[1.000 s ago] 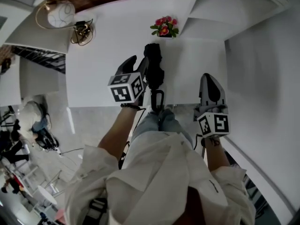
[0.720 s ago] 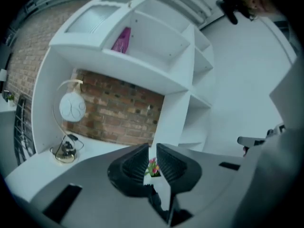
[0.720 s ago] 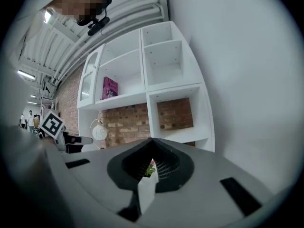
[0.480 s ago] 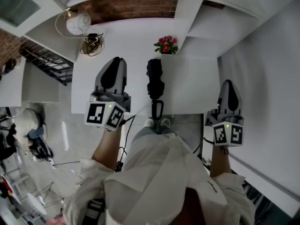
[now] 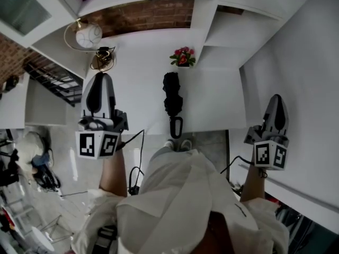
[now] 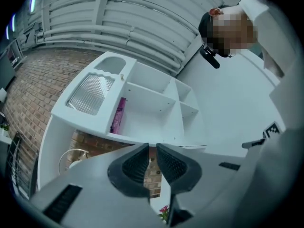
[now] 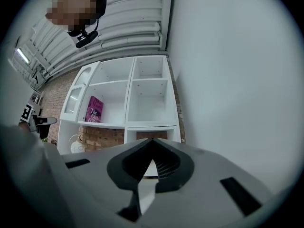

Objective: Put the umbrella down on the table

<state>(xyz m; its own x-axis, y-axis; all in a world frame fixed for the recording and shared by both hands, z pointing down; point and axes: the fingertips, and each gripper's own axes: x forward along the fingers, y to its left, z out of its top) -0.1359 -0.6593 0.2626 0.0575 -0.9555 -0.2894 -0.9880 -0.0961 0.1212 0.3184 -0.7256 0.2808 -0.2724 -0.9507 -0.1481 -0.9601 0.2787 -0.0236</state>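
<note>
Black and folded, the umbrella (image 5: pixel 171 94) lies flat on the white table (image 5: pixel 212 99). Its length runs from 12 to 6 o'clock, and its looped handle (image 5: pixel 176 126) is at the table's near edge. A pot of pink flowers (image 5: pixel 183 57) stands just beyond its tip at 12 o'clock, and a round lamp (image 5: pixel 87 36) sits well off at 10 o'clock. Only the head view shows the umbrella and both hands clear of it: the left gripper (image 5: pixel 100 78) at its 9 o'clock and the right gripper (image 5: pixel 277 100) far out at 3 o'clock. The left gripper view shows its ribbed pads brought together with only a thin slit between them, holding nothing. The right gripper view shows its tips meeting, also empty. Both gripper views face a white shelf unit (image 6: pixel 152 103) holding a pink book (image 7: pixel 95 109) above a brick wall (image 5: pixel 148 15).
</note>
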